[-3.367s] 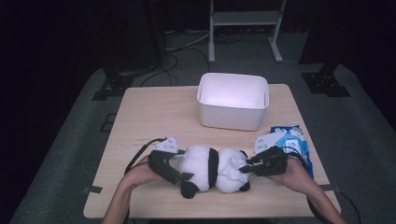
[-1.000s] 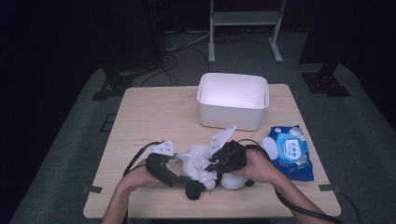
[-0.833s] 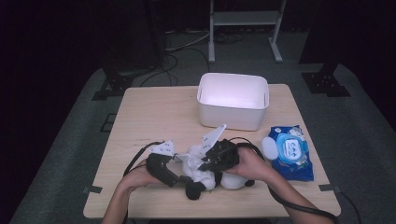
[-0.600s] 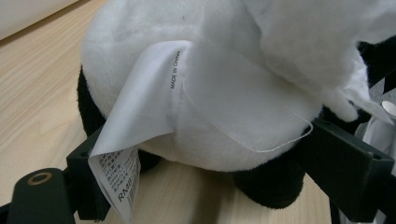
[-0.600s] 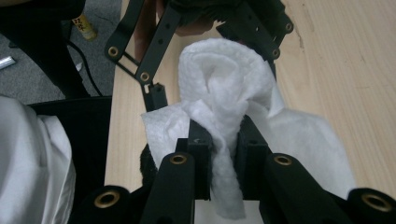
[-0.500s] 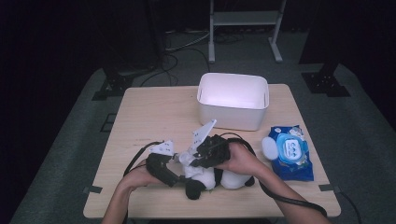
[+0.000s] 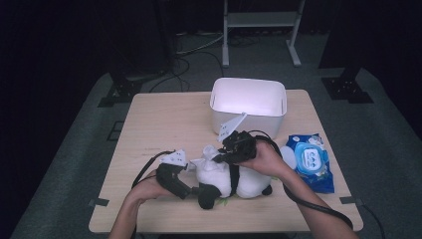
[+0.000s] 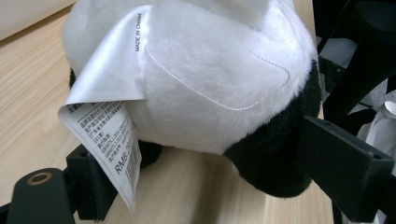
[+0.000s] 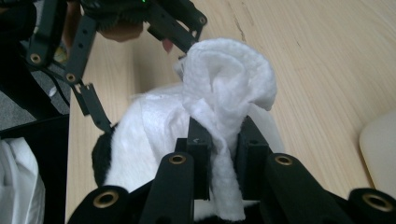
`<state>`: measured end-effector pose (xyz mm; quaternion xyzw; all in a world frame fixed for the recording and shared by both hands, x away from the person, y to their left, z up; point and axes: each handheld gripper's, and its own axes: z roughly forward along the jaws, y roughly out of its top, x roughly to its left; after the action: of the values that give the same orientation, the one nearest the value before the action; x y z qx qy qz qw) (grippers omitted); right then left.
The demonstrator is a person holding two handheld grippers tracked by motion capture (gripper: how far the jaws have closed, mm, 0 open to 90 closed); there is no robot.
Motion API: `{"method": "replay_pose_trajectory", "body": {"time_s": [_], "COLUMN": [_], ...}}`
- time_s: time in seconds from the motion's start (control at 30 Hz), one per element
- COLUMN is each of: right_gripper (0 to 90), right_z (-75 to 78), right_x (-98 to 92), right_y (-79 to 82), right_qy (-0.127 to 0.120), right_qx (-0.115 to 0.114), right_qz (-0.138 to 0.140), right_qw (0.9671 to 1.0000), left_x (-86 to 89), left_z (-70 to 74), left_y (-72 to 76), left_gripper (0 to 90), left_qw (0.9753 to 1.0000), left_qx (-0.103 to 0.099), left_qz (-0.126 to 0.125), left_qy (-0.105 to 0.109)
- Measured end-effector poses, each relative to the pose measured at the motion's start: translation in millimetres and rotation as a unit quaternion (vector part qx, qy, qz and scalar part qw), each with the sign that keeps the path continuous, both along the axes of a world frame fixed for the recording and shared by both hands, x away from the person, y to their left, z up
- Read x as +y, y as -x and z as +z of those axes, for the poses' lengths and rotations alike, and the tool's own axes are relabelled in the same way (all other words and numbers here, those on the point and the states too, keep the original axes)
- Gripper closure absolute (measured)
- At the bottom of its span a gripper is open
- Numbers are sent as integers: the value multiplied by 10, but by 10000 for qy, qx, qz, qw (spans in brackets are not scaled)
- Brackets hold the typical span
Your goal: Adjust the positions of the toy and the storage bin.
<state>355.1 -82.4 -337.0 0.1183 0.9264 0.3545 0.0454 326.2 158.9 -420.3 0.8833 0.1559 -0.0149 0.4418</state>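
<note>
The plush panda point(image 7: 229, 181) lies on the table point(image 7: 164, 124), in front of the white bin point(image 7: 249, 102). Your right gripper point(image 9: 219, 158) has its jaws clamped on a white wipe point(image 9: 224, 88) above the panda's back. Your left gripper point(image 8: 196, 186) has its jaws apart around the panda's rear, beside its tag point(image 8: 107, 135).

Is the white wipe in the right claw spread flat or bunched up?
Bunched up. The wipe is crumpled into a loose roll, pinched between the jaws of the right claw over the panda toy.
</note>
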Motion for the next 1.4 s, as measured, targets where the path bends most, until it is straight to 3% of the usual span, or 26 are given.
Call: {"method": "replay_pose_trajectory", "body": {"time_s": [0.53,0.83,1.23,1.4], "right_gripper": [780,781,791,790], "right_z": [-156,-204,-208,-151], "right_x": [-387,-340,-384,-339], "right_y": [24,234,390,389], "right_qy": [230,279,334,412], "right_qx": [238,198,224,195], "right_qz": [-224,-48,85,136], "right_qw": [9992,9994,9992,9989], "left_x": [43,29,-77,-84], "left_z": [103,151,127,130], "left_y": [10,34,59,67], "left_gripper": [118,102,110,122], "left_qw": [9998,9998,9996,9995], "left_qx": [-92,-103,94,14], "left_qz": [130,74,-196,-251], "left_qy": [121,164,169,174]}}
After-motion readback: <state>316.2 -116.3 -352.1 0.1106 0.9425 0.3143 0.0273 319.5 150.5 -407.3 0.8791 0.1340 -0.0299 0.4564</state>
